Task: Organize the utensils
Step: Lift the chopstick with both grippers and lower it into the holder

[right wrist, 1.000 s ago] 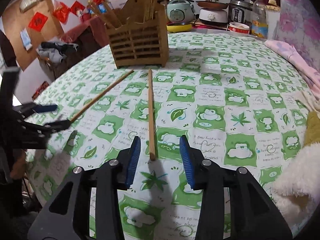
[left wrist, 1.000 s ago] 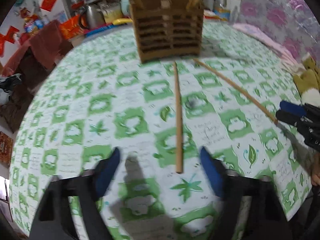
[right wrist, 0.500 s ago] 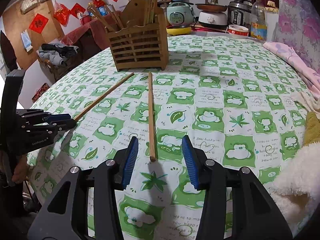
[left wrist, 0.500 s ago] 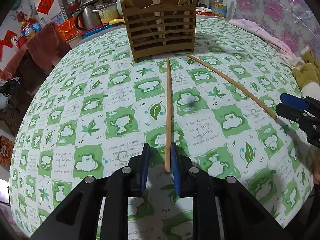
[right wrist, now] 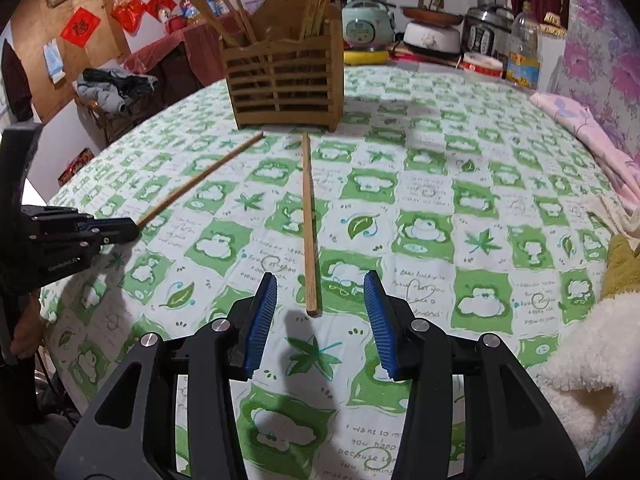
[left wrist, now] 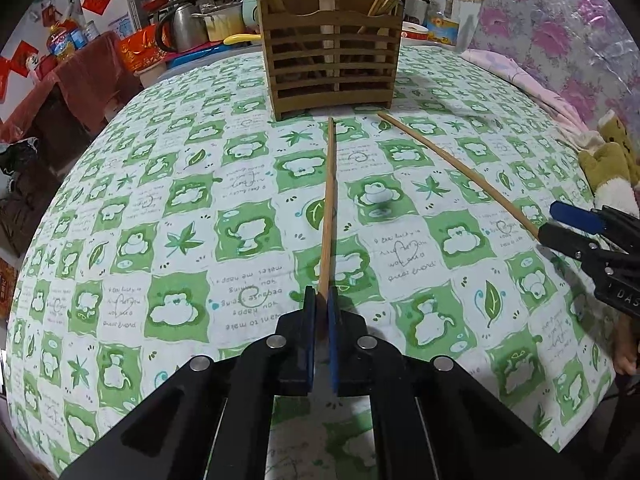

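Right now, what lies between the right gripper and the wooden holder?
One chopstick, flat on the tablecloth, running from inside the open right gripper almost to the holder; the right wrist view shows it.

Even indoor light is falling from above; my right claw (right wrist: 320, 312) is casting a soft shadow on the counter (right wrist: 460, 168) just ahead. Both fisheye views are bending the edges into dark corners. Nothing is blurring; the far clutter is staying soft.

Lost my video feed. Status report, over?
Left gripper shut on one chopstick. Right gripper open, straddling the other chopstick. Path to holder unobstructed.
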{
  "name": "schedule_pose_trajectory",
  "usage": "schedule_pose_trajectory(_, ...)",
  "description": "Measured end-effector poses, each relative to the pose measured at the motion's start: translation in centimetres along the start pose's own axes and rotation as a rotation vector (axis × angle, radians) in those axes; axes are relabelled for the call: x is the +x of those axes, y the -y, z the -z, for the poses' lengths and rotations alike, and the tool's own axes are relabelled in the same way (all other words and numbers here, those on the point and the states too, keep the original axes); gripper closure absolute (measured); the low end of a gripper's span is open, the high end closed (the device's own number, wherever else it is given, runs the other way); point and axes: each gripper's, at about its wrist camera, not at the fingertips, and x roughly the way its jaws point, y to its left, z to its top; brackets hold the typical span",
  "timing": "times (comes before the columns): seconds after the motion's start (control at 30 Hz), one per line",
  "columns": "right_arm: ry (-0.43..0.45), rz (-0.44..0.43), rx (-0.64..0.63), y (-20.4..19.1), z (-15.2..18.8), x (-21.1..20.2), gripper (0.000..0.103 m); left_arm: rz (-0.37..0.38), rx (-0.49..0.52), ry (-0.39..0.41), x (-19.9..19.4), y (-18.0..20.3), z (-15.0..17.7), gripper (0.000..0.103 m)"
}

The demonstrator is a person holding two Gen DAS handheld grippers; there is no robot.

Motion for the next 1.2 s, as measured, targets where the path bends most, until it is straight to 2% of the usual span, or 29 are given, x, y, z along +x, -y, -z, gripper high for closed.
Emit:
schedule_pose_trajectory(0.07, -0.035, -0.012, -0.014, -0.1, -0.1, 0.6, 0.06, -0.002, 0.002, 0.0, 0.1, 0.0, 0.0, 0.096)
schedule_pose_trajectory(0.1, -0.048, -0.012, -0.022, -0.3, 0.0, 0.8, 0.068, -0.001, 0.001, 0.0, 0.1, 0.0, -0.1, 0.096)
schedule_pose_trajectory(0.2, -0.06, 0.019, -0.077, -1.4, -0.1, 1.1, 0.077, 0.003, -0.01, 0.001, 0.1, -0.1, -0.1, 0.096)
schedule_pose_trajectory(0.23, -0.06, 0.013, -0.091, -1.7, 0.0, 1.1, 0.086, 0.004, -0.012, 0.002, 0.1, -0.1, 0.0, 0.096)
schedule_pose_trajectory(0.3, -0.057, 0.012, -0.108, -2.1, 0.1, 1.1, 0.095, 0.004, -0.015, 0.007, 0.0, -0.2, 0.0, 0.097)
schedule_pose_trajectory(0.37, -0.05, 0.022, -0.096, -1.9, 0.1, 0.9, 0.096, 0.003, -0.018, 0.014, -0.1, -0.2, 0.0, 0.097)
schedule_pose_trajectory(0.53, 0.005, -0.016, -0.013, -0.4, 0.2, -0.2, 0.096, 0.017, -0.047, 0.032, -0.7, -0.7, 0.0, 0.098)
schedule_pose_trajectory(0.7, 0.072, -0.015, -0.011, -0.7, 0.0, -1.7, 0.096, 0.009, -0.065, 0.062, -2.3, -1.1, -0.5, 0.098)
schedule_pose_trajectory(0.83, 0.158, -0.012, -0.039, -1.5, -1.7, -4.6, 0.096, -0.009, -0.06, 0.127, -5.4, -1.1, -1.9, 0.098)
schedule_pose_trajectory(0.97, 0.26, -0.034, -0.061, -2.4, -4.2, -8.3, 0.096, 0.006, -0.06, 0.188, -8.4, -1.1, -3.8, 0.098)
schedule_pose_trajectory(1.2, 0.35, -0.056, -0.09, -4.0, -7.3, -11.4, 0.096, 0.049, -0.073, 0.255, -12.2, -1.0, -7.1, 0.098)
